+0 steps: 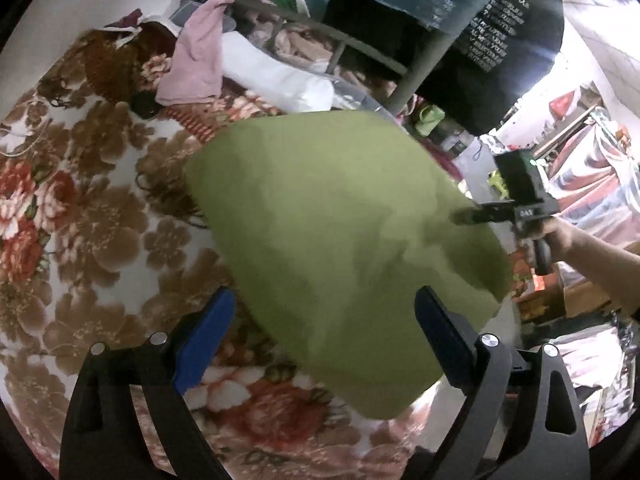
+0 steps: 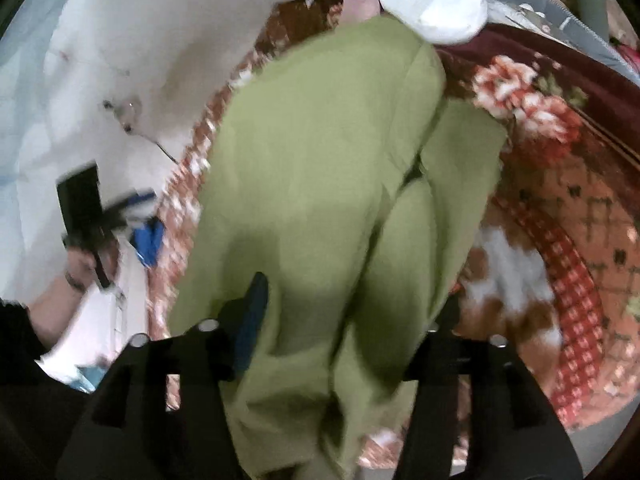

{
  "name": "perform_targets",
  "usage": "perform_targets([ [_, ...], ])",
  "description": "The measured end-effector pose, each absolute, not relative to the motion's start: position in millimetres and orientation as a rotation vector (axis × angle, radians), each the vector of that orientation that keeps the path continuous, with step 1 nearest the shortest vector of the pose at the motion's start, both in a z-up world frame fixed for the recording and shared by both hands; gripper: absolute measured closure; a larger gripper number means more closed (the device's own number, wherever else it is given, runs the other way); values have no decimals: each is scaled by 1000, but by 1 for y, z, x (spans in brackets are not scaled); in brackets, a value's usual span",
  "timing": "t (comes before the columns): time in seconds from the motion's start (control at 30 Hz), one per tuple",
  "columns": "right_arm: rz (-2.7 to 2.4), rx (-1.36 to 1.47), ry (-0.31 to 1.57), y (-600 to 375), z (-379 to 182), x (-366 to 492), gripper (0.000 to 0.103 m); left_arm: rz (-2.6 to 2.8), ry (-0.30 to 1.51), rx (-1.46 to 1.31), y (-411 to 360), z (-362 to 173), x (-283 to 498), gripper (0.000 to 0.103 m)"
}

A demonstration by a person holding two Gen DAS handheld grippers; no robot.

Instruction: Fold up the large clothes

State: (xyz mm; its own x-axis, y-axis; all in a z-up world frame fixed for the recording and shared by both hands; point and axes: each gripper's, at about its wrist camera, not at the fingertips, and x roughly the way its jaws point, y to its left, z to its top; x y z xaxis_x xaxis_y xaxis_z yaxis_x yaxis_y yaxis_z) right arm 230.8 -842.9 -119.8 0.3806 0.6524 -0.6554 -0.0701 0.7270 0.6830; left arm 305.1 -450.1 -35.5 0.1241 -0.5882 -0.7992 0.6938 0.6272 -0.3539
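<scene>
A large olive-green garment (image 1: 336, 216) lies spread on a floral blanket (image 1: 100, 208). My left gripper (image 1: 326, 336) hovers over its near end, blue pads wide apart and touching nothing. In the right wrist view the garment (image 2: 320, 160) runs in long folds up the frame. My right gripper (image 2: 348, 320) has its fingers apart with a fold of the cloth lying loosely between them and partly covering the right finger. The left wrist view shows the right gripper (image 1: 468, 216) at the garment's right edge, held by a hand (image 1: 560, 236). My left gripper (image 2: 140, 220) appears blurred at the left, above the blanket's edge.
A pink cloth (image 1: 196, 64) and a white rolled cloth (image 1: 280, 76) lie at the blanket's far end. A dark printed shirt (image 1: 500, 40) hangs from a metal frame (image 1: 424, 64) behind. A white wall (image 2: 120, 60) borders the blanket (image 2: 560, 240) on one side.
</scene>
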Motion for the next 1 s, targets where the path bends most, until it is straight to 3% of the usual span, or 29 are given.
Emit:
perform_targets([
  [0.03,492,623,1085,-843,-117,236,39,-938,1106,102,-454,-35,304,13],
  [0.1,454,623,1080,-845,-108,249,15,-945,1116,88,-462,-32,301,13],
  [0.17,423,625,1105,-849,-103,257,11,-953,1114,98,-470,-29,295,13],
  [0.43,192,459,1070,-884,-57,240,7,-914,1062,167,-489,-12,291,12],
  [0.5,149,363,1008,-872,-36,233,5,-878,1021,194,-499,-5,295,6],
  [0.63,106,121,872,-797,-1,226,5,-866,995,198,-523,-13,304,6],
  [0.8,57,-14,956,-719,-47,250,5,-806,1041,355,-558,-62,301,5],
  [1.0,2,-32,1033,-704,-101,252,5,-771,1066,456,-575,-107,293,5],
])
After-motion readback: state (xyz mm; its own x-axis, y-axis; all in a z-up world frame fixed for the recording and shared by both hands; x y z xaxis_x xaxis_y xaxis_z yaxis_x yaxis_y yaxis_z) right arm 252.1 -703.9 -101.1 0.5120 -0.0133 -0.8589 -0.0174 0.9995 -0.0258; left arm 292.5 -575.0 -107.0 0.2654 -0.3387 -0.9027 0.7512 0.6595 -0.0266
